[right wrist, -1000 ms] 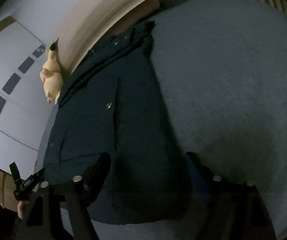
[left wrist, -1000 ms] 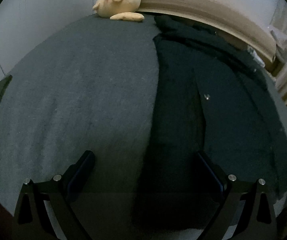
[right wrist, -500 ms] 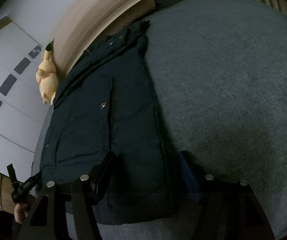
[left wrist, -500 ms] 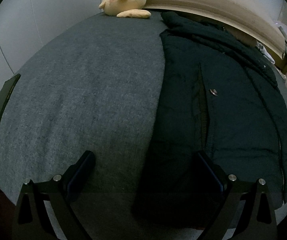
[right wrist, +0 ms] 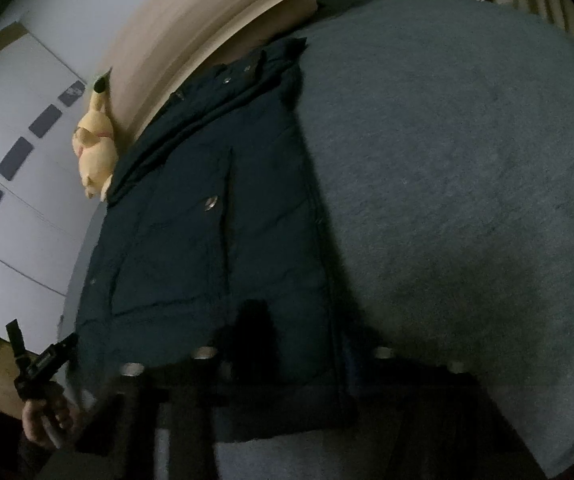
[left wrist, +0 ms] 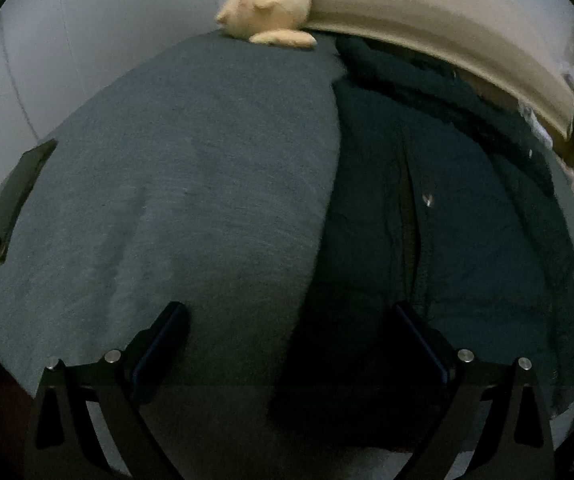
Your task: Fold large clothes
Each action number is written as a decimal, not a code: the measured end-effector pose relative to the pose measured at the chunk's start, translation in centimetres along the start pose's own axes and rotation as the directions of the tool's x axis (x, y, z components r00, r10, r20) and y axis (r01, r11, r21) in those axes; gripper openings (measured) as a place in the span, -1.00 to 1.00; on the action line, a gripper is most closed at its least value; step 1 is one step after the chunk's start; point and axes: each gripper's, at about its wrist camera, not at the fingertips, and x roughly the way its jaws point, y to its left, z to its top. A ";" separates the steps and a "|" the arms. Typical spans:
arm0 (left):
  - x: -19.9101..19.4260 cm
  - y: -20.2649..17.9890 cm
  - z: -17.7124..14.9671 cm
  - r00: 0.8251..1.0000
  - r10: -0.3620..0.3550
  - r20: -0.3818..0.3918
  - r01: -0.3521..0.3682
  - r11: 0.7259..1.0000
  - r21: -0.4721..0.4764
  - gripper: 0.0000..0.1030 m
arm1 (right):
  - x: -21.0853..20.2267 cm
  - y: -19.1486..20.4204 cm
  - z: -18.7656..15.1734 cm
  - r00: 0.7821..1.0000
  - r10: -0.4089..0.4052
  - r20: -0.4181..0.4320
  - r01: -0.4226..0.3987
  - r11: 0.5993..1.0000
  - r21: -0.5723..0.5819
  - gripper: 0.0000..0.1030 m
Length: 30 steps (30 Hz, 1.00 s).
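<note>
Your bed cover, a grey knitted-looking cloth spread (left wrist: pixel 207 200), reads matt and slightly fuzzy, with a fine heathered grain. The dark navy padded cloth jacket (right wrist: pixel 207 240) on it looks smooth and matt, softly puckered at its stitched seams; its round snap button (right wrist: pixel 209 203) glints like polished metal. The pale yellow plush toy (left wrist: pixel 271 8) is soft, napped fabric. The long beige headboard (left wrist: pixel 447 28) seems smooth and matt; its material is unclear through blur. On your left gripper (left wrist: pixel 287 332), matt black plastic fingers (left wrist: pixel 159 344) carry small shiny metal screws.
</note>
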 end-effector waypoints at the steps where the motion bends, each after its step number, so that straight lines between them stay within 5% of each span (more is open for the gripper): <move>1: -0.5 0.4 -0.2 1.000 -0.023 0.011 0.023 1.000 -0.017 0.94 | -0.1 0.1 -0.1 1.000 -0.002 0.001 0.002 1.000 -0.004 -0.29; 7: -0.6 0.4 -1.6 0.992 -0.116 -0.039 0.117 0.993 0.024 0.91 | 0.0 -1.5 -0.1 0.997 0.073 -0.002 -0.072 0.994 0.082 -0.27; 8: -0.7 0.4 -1.7 0.990 -0.133 -0.039 0.134 0.991 0.027 0.62 | 0.0 -1.7 -0.1 0.996 0.090 -0.002 -0.089 0.992 0.095 -0.27; 9: -0.9 0.4 -1.8 0.984 -0.172 -0.044 0.173 0.985 0.026 0.10 | 0.0 -1.8 -0.1 0.995 0.102 -0.005 -0.101 0.990 0.099 -0.26; 10: -0.9 0.4 -1.7 0.982 -0.183 -0.052 0.185 0.983 0.024 -0.11 | 0.0 -1.9 -0.1 0.993 0.114 -0.010 -0.112 0.989 0.100 -0.26; 12: -0.8 0.9 -1.5 0.977 -0.200 -0.072 0.200 0.980 -0.003 -0.30 | -0.2 -1.8 -0.1 0.990 0.140 -0.011 -0.138 0.985 0.101 -0.56; 15: -1.2 1.5 -1.2 0.967 -0.246 -0.062 0.245 0.969 -0.021 -0.57 | -1.0 -1.4 -0.1 0.983 0.185 0.011 -0.185 0.978 0.101 -0.63; 20: -1.2 2.4 -1.2 0.958 -0.282 -0.054 0.281 0.959 -0.017 -0.53 | -0.4 -1.9 -0.3 0.986 0.166 -0.020 -0.162 0.979 0.125 -0.57; 25: -0.1 3.5 -1.3 0.939 -0.334 -0.084 0.327 0.941 -0.081 -0.11 | -0.1 -2.8 -0.7 0.981 0.195 -0.010 -0.190 0.968 0.164 -0.51; 27: -0.2 2.9 -1.4 0.934 -0.344 -0.101 0.341 0.939 -0.043 0.13 | 0.1 -2.7 -0.8 0.980 0.200 -0.013 -0.195 0.967 0.162 -0.50; 30: -0.3 1.7 -1.5 0.934 -0.334 -0.129 0.341 0.940 0.030 0.18 | 0.4 -2.7 -0.7 0.977 0.211 -0.020 -0.205 0.965 0.161 -0.49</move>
